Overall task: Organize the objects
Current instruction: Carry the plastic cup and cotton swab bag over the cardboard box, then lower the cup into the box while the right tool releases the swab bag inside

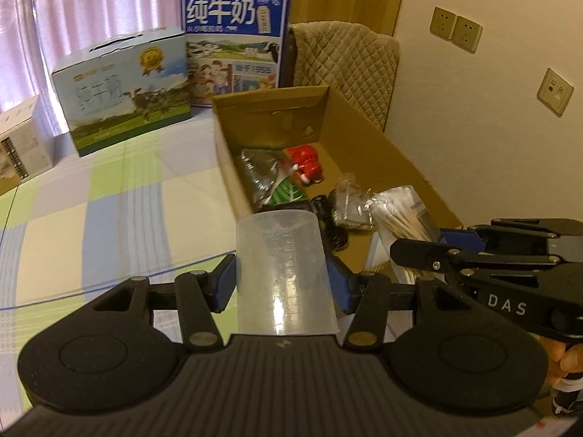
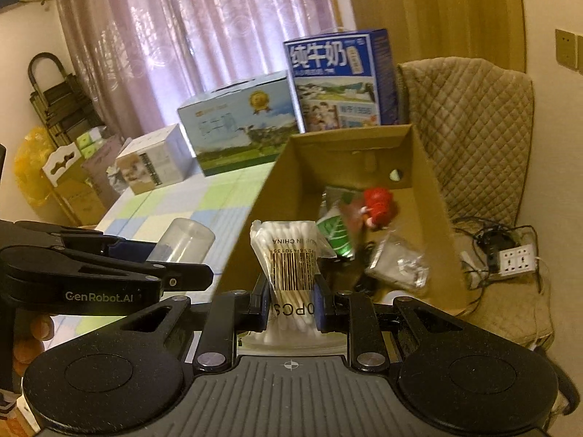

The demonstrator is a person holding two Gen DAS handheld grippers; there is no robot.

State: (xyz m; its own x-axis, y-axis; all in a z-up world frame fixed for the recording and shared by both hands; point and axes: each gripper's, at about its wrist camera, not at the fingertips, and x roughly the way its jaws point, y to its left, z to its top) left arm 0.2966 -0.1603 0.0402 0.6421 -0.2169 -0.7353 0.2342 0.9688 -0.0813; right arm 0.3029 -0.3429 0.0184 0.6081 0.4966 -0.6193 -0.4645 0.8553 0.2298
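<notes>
A: Entry. Left gripper [image 1: 282, 284] has its jaws pinching a translucent measuring cup [image 1: 282, 273], held mouth toward the camera and base pointing out, over the checked surface [image 1: 109, 218] just short of the cardboard box [image 1: 364, 134]. The box's near corner sits at 12 o'clock from the cup

B: Right gripper [image 2: 289, 296] has its jaws pressed on a bag of cotton swabs [image 2: 288, 255], gripped low, so the bag's top flares above the pads. It hangs at the near end of the cardboard box [image 2: 430, 196], already inside the walls as far as I can judge

A: Contents noted in the box: red toy figure [image 2: 377, 205] toward 12, green-leaf packet [image 2: 335, 236], a silvery foil packet [image 2: 399, 264] at 2 o'clock from the swabs, dark cables beneath

B: Judgement: swabs go first. Lower them into the bare near end before spreading the jaws; dropped from height, a soft bag could flop onto the foil packet

A: The cup then needs to clear the left wall, toward 1 o'clock. Keep the two grippers apart; they look crowded at the near end. The cup is smooth and tapered, so it could slip if tilted further. Set it down on its side or base, then release
</notes>
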